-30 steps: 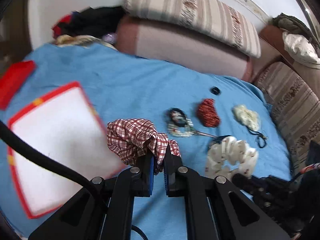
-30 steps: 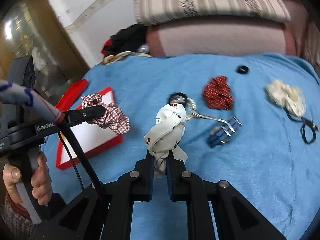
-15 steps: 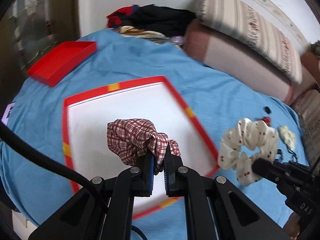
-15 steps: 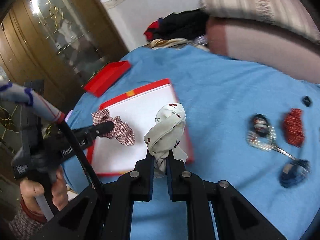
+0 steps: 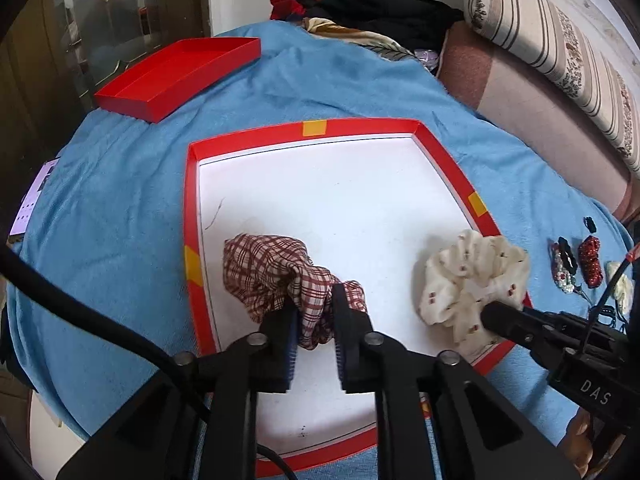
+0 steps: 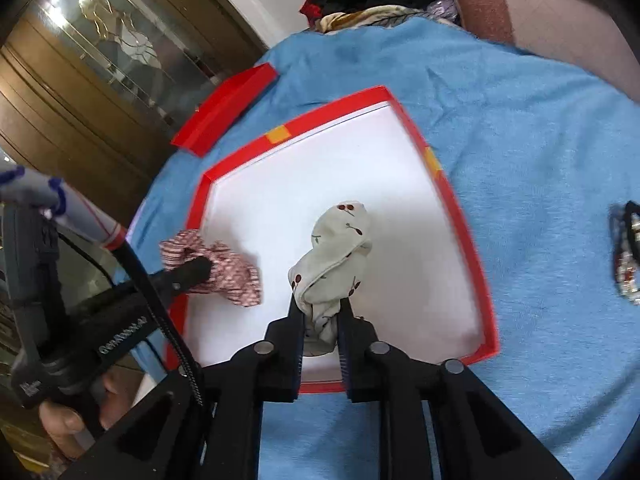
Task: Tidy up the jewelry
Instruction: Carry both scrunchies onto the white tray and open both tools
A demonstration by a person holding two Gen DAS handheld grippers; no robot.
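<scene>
Red lid (image 5: 176, 74): lies open side up near the far left edge of the blue blanket (image 5: 120, 208), well apart from the box.
Red-rimmed box (image 5: 192, 216): shallow, white floor, sits on the blanket left of centre; both scrunchies are over it.
Plaid scrunchie (image 5: 276, 272): red-and-white check fabric, over the near left part of the box floor, close to the left rim; whether it touches the floor cannot be told.
Left gripper (image 5: 314, 308): jaws narrow and opening, a fold of the plaid scrunchie between them; the blue pads look to be parting from the cloth.
Cherry-print scrunchie (image 6: 334, 256): cream fabric with small red cherries, standing bunched over the near middle of the box; from the left wrist view it sits by the right rim.
Right gripper (image 6: 322, 312): jaws narrow and opening, the lower folds of the cream scrunchie between them, cloth still reaching both pads.
Handling: both scrunchies look light, soft and limp, not fragile; they will probably slump and spread when freed. A pinch on one gathered fold over the elastic seems the surest hold.
Loose jewelry (image 5: 576, 260): beaded pieces, dark, red and pale, lie in a row near the right edge of the blanket, still outside the box.
Risk: cloth may cling to a pad and drag out over the rim.
</scene>
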